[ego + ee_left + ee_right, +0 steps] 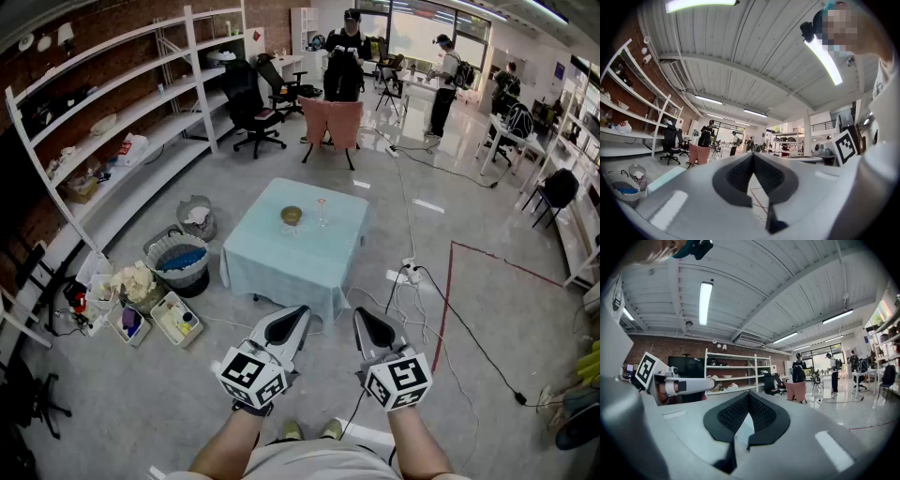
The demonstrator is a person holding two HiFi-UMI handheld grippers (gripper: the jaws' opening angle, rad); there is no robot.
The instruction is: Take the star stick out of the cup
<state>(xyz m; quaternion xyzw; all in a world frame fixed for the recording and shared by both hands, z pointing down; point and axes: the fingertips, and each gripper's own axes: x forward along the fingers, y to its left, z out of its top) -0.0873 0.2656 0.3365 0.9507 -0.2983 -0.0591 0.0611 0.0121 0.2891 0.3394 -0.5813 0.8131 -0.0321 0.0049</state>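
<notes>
A small table under a pale blue cloth stands in the middle of the floor, well ahead of me. On it a thin star stick stands upright in what looks like a clear cup, with a brown bowl to its left. My left gripper and right gripper are held side by side, low in the head view and short of the table. Both are shut and empty. The left gripper points past the table's corner. The right gripper faces the shelves.
Laundry baskets and plastic bins sit on the floor left of the table, below white shelves. A pink chair stands beyond it, with people further back. Cables and a power strip and a red tape line lie to the right.
</notes>
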